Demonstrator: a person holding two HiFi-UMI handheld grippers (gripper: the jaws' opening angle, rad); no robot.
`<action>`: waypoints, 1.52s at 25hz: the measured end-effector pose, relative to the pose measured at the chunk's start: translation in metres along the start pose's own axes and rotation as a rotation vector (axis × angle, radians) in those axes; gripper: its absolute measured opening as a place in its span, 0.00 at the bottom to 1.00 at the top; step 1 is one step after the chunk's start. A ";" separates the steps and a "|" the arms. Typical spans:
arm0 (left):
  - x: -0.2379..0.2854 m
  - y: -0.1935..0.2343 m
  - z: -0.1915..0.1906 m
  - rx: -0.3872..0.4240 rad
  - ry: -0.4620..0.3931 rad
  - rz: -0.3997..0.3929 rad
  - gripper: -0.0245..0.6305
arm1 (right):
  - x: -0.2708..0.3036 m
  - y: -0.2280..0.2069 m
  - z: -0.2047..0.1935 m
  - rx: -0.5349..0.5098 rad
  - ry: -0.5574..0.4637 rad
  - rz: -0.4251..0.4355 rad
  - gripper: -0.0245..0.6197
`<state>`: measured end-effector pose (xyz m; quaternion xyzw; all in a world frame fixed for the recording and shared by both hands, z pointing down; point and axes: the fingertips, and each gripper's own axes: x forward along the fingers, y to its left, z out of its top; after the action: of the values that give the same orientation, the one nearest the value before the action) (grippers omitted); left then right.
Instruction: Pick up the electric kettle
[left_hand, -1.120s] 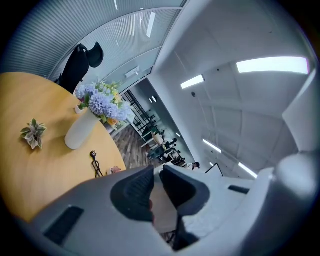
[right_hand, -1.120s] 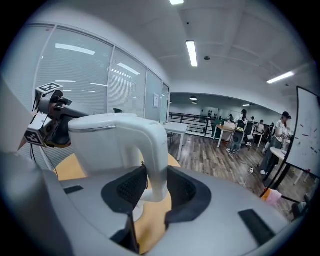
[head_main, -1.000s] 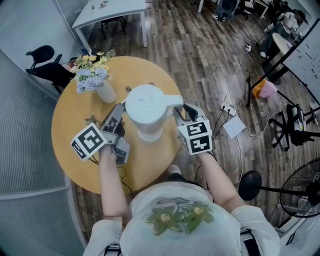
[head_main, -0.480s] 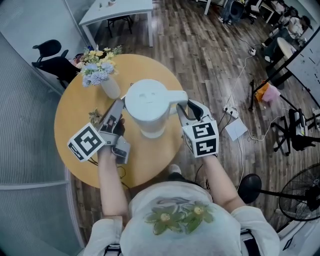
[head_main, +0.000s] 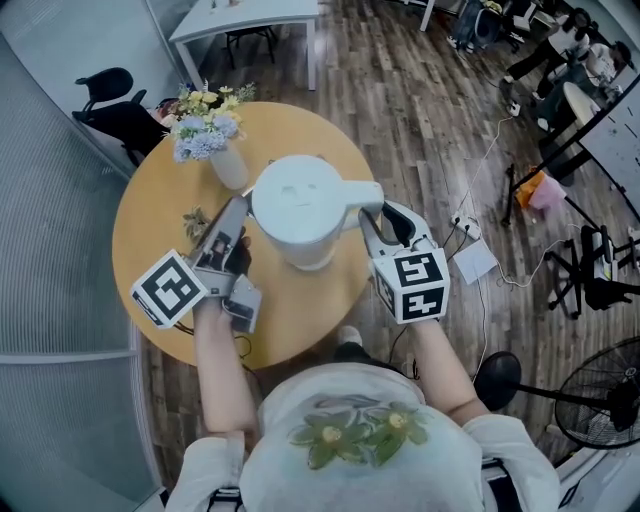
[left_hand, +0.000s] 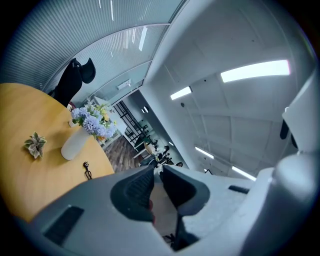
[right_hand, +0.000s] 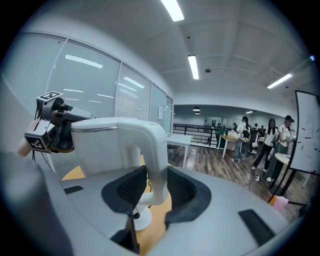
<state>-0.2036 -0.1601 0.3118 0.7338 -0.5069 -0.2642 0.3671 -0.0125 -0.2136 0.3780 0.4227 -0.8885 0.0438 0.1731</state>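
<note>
The white electric kettle hangs above the round wooden table, its handle pointing right. My right gripper is shut on that handle; in the right gripper view the pads clamp the handle from both sides. The kettle's round base stays on the table below. My left gripper rests against the kettle's left side. Its jaws stand almost together with only a thin slit and nothing gripped. The kettle body fills the right edge of the left gripper view.
A vase of flowers stands at the table's far side, a small dried flower near my left gripper. Behind the table are a white desk and a black chair. Cables and a fan lie on the floor to the right.
Both grippers and the kettle have risen together toward the camera, and the kettle looks slightly larger. The grip on the handle is unchanged.
</note>
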 end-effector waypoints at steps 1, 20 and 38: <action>-0.002 0.000 0.000 0.000 -0.002 0.005 0.13 | -0.001 0.001 0.000 -0.001 0.001 0.002 0.25; -0.022 -0.001 -0.014 -0.013 -0.022 0.036 0.13 | -0.013 0.011 -0.014 0.003 0.023 0.051 0.25; -0.022 0.008 -0.020 -0.033 -0.004 0.048 0.13 | -0.013 0.011 -0.023 0.008 0.050 0.049 0.25</action>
<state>-0.2001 -0.1358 0.3305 0.7147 -0.5208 -0.2650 0.3844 -0.0074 -0.1923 0.3957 0.4001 -0.8939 0.0621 0.1923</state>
